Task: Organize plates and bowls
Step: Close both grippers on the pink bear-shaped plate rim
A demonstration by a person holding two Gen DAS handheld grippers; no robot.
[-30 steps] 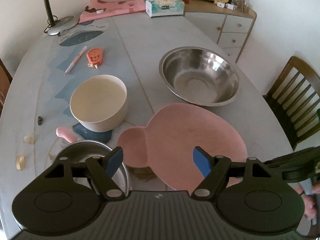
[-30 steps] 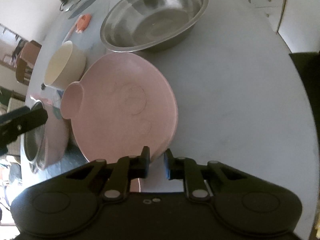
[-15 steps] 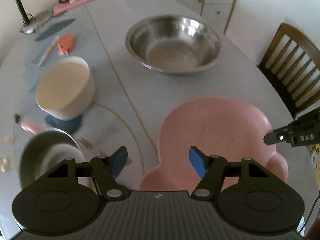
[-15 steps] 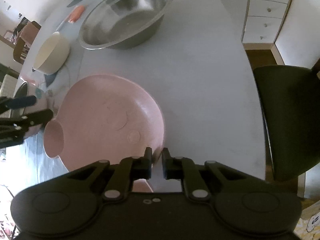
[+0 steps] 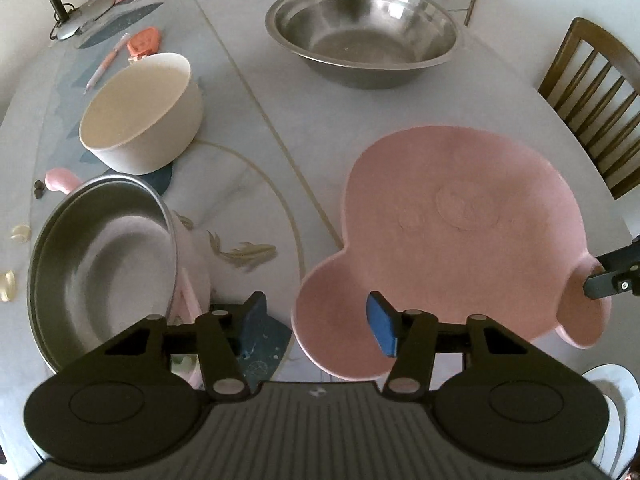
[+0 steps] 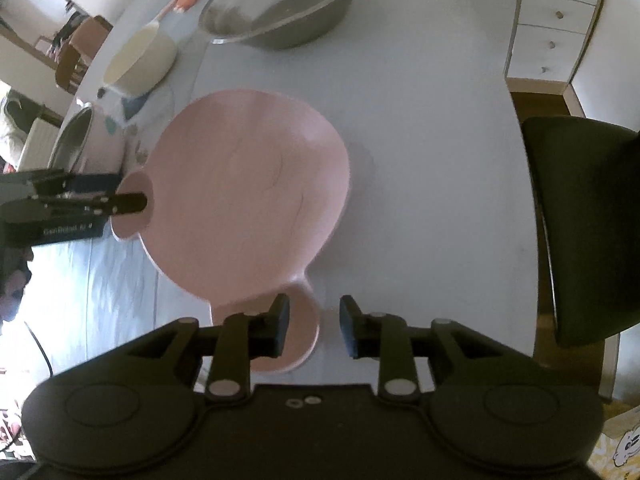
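A pink plate with two round ear lobes lies on the table near its right edge; it also shows in the right wrist view. My left gripper is open, its right finger over the plate's near ear lobe. My right gripper is open, with the plate's other ear lobe beside its left finger. A large steel bowl stands at the back. A cream bowl stands at the left. A steel bowl in a pink holder sits at the near left.
A desk lamp, a pink pen and an orange item lie at the far left. A wooden chair stands right of the table. A white drawer cabinet stands behind. A dark chair back is at the right.
My right gripper has opened and let go of the pink plate's rim. The plate has turned and slid toward the table's right edge. My left gripper has come down closer to the plate's near lobe.
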